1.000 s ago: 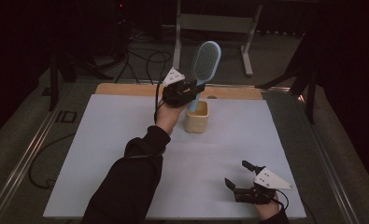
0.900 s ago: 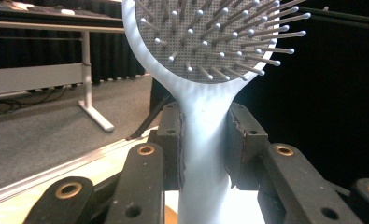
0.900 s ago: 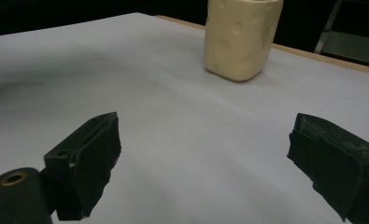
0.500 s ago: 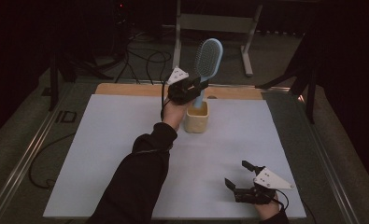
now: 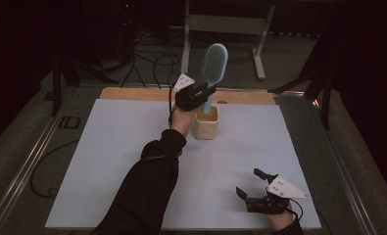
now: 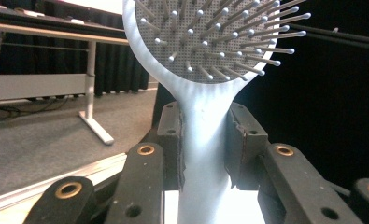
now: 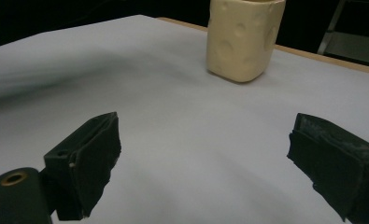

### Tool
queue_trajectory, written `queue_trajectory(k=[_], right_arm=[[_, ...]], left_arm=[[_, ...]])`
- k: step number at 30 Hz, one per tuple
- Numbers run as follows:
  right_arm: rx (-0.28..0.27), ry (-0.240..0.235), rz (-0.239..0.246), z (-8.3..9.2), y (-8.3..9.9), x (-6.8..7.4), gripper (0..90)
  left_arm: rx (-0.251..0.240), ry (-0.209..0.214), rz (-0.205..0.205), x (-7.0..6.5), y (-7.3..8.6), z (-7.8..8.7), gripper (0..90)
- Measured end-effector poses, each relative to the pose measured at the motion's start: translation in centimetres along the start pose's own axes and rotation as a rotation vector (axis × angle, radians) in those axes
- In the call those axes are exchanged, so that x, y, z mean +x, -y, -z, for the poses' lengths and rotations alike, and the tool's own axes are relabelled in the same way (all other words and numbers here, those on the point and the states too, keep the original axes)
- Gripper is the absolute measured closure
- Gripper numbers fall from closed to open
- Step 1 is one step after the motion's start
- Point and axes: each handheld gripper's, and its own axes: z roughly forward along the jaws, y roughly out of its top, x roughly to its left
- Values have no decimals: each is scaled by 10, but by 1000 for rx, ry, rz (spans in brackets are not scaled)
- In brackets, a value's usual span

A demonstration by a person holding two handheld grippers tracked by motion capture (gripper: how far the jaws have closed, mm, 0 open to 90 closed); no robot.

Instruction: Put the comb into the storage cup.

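Note:
A pale blue hairbrush (image 5: pixel 213 68) stands upright with its handle down in a cream cup (image 5: pixel 206 124) at the far middle of the white table. My left gripper (image 5: pixel 201 95) is shut on the brush handle just above the cup. In the left gripper view the hairbrush (image 6: pixel 205 70) rises between the pads (image 6: pixel 170 140), bristles facing the camera. My right gripper (image 5: pixel 250 185) rests open near the front right edge of the table, nothing between its fingers. The right gripper view shows the cream cup (image 7: pixel 244 37) far ahead, beyond the open gripper (image 7: pixel 219 163).
A white sheet (image 5: pixel 108 161) covers the table, with a wooden strip (image 5: pixel 132 94) along its far edge. Behind the table stands a metal frame (image 5: pixel 225 24), and cables (image 5: pixel 147 58) lie on the floor. Dark surroundings on both sides.
The left gripper and the brush have shifted slightly right and lower, bringing the handle into the cup. The right gripper has stayed put.

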Motion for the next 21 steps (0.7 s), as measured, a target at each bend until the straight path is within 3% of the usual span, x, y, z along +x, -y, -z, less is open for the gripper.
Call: queue_trajectory(k=[6,10,17,21], right_arm=[[1,-1,-2,0,0,0,89],[1,-3,-4,0,0,0,89],[0,-5,-2,0,0,0,89],[1,-6,-2,0,0,0,89]], left_arm=[[6,4,28,2,11,-5,702],[30,-19,10,2,18,-7,702],[58,-50,26,1,26,-8,701],[68,-79,1,-3,31,-9,699]])
